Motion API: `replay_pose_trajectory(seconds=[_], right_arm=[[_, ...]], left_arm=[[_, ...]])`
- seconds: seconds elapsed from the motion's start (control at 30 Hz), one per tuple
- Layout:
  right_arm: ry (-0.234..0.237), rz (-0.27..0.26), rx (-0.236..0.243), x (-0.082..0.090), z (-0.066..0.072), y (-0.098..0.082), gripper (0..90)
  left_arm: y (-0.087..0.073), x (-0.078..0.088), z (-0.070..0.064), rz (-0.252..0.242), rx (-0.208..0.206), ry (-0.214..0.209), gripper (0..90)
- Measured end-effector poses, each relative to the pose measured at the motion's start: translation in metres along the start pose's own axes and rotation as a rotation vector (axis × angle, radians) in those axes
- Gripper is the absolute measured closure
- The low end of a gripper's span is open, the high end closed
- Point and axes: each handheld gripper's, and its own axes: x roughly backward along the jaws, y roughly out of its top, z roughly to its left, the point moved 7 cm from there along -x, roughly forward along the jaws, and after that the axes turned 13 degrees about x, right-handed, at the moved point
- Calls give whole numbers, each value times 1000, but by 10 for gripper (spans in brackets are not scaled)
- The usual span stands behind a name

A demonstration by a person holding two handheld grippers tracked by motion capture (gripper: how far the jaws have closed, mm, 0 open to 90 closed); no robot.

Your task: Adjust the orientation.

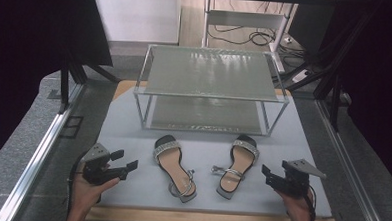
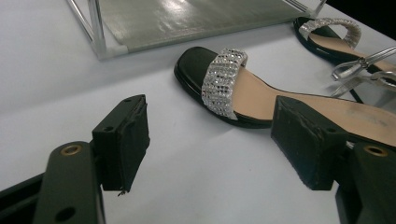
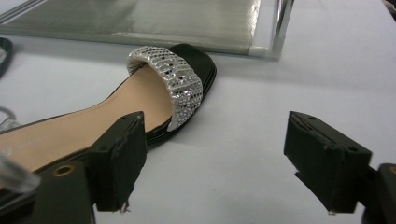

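Item: 2 rhinestone-strap sandals before a 2-tier rack, neither yet picked up.

High view: we log the left sandal and right sandal flat on the grey mat, just in front of the empty wire-framed rack; left gripper and right gripper flank them, jaws apart, holding nothing. Left gripper view: glittering band, black sole, tan smooth insole; jaws wide, sandal beyond. Right gripper view: same make, square toe near the rack's foot; jaws wide. Shelving, we judge, remains wholly to do.
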Motion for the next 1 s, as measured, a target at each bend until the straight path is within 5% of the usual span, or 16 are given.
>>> replay_pose_trajectory(seconds=[0.23, 0.4, 0.47, 0.57, 0.6, 0.9, 1.0], right_arm=[[42, -36, 52, 16, 3, 9, 390], [142, -72, 84, 25, 16, 19, 627], [156, -77, 97, 26, 20, 21, 657], [201, -87, 128, 30, 31, 26, 773], [229, -99, 146, 32, 38, 30, 818], [323, -114, 193, 33, 65, 39, 900], [368, -107, 235, 31, 86, 42, 900]], left_arm=[[0, 5, -1, 38, 52, 4, 296], [-1, 6, -5, 58, 60, -15, 294], [0, 6, -5, 58, 66, -14, 298], [1, 7, -3, 40, 73, 21, 301], [2, 9, -4, 35, 79, -3, 321], [1, 8, -6, 56, 72, -14, 320], [3, 10, -3, 35, 95, 7, 307]])
